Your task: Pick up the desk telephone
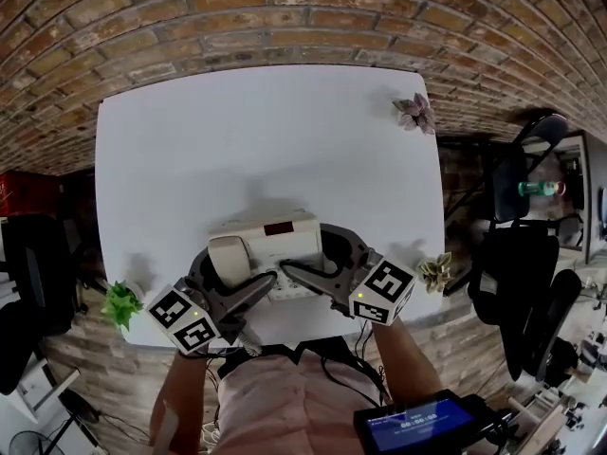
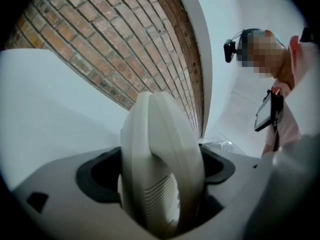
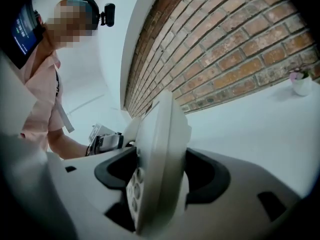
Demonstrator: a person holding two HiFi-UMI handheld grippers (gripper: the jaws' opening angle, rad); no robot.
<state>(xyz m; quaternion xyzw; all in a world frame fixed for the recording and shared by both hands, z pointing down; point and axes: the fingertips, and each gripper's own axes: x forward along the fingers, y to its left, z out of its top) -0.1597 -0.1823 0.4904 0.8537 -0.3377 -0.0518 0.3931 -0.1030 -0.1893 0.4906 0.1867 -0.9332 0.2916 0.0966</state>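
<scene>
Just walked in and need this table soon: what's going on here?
A person holds a gripper in each hand at the desk telephone, near the front edge of the white table. The left tongs are shut on its handset end. The right tongs straddle the keypad side, grip unclear.

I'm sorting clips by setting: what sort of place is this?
Probably an office or shared workspace: a white table stands against a brick wall, black office chairs stand to the right, and a desk telephone sits on the table.
</scene>
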